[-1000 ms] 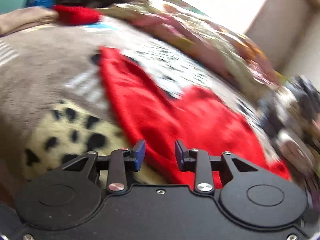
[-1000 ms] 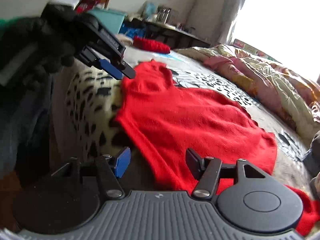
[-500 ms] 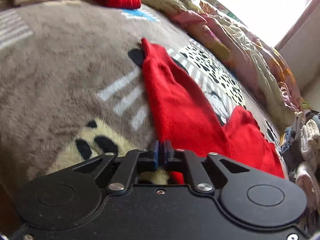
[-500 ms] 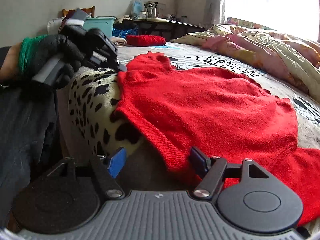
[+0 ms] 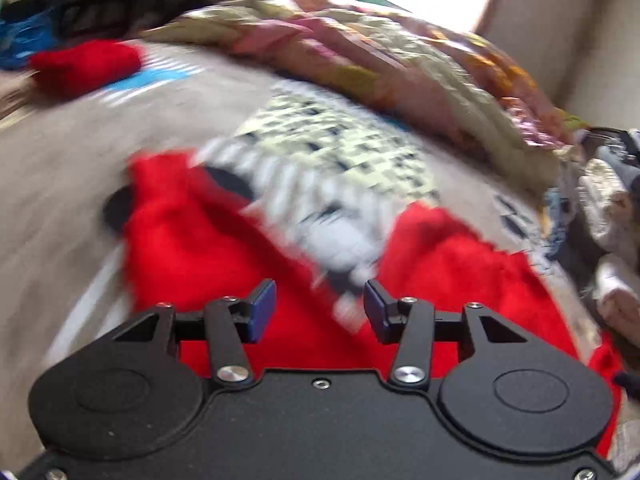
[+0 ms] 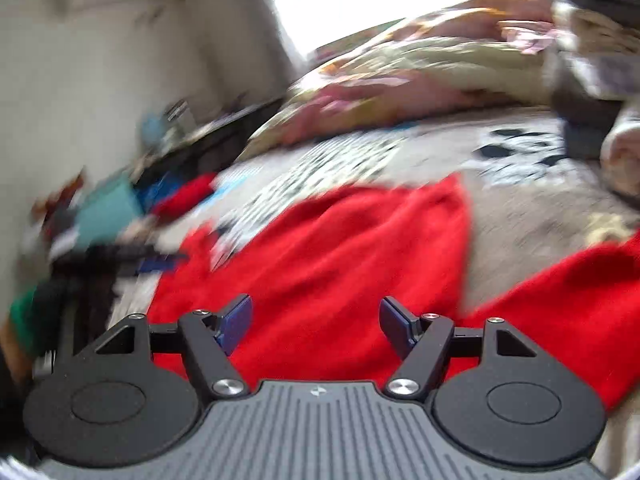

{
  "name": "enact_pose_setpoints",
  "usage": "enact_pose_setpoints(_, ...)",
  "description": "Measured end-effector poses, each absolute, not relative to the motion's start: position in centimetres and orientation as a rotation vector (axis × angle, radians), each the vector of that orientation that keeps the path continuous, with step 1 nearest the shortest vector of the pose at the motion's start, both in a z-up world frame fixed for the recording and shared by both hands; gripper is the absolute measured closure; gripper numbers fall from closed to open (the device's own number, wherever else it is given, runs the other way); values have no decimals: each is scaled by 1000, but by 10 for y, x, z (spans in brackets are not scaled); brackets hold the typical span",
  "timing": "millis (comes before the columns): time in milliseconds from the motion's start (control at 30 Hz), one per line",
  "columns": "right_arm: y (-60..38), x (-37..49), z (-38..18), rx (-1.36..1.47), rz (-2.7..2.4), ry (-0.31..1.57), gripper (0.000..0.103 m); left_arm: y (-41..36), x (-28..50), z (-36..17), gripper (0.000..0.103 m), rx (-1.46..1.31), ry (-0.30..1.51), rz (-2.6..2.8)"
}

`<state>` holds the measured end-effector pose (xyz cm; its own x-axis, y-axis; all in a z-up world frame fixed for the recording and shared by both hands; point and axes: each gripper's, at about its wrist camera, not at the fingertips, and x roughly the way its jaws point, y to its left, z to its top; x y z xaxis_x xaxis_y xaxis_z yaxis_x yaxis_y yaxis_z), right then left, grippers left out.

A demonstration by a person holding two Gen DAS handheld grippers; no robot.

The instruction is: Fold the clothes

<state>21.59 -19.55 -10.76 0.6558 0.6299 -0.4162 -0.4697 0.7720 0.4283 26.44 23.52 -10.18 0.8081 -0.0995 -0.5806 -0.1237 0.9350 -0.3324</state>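
Red sweater spread on the bed, both sets of jaws empty above it.

From my left wrist view, blurred: the left gripper point(image 5: 320, 310) has its jaws opening, nothing between them — the sweater point(image 5: 208, 248) lies just below on the blanket point(image 5: 60, 168), a sleeve reaching away to the upper left. A second red garment point(image 5: 86, 64) sits folded far back. From my right wrist view: the right gripper point(image 6: 316, 326) stands with jaws wide apart over the sweater's body point(image 6: 344, 248), gripping nothing — the left gripper point(image 6: 156, 262) shows at the left edge.
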Motion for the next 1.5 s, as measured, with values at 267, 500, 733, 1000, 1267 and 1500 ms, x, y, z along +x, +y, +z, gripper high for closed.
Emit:
enact_pose_setpoints(267, -206, 360, -112, 370, 507, 644, 77, 212, 361, -109, 56, -400, 667, -194)
enact_pose_setpoints(500, -195, 430, -160, 352, 446, 797, 54, 199, 422, -138, 91, -369, 768, -316)
enact_pose_setpoints(733, -208, 439, -184, 398, 427, 818, 94, 195, 427, -152, 86, -298, 766, -246)
enact_pose_setpoints(1000, -188, 409, -132, 181, 415, 632, 63, 176, 401, -108, 61, -186, 562, -274)
enact_pose_setpoints(1267, -177, 459, -169, 242, 457, 850, 84, 170, 432, -151, 67, -333, 753, -281)
enact_pose_setpoints(1500, -229, 385, -112, 256, 419, 713, 69, 154, 400, -122, 60, -262, 653, -305)
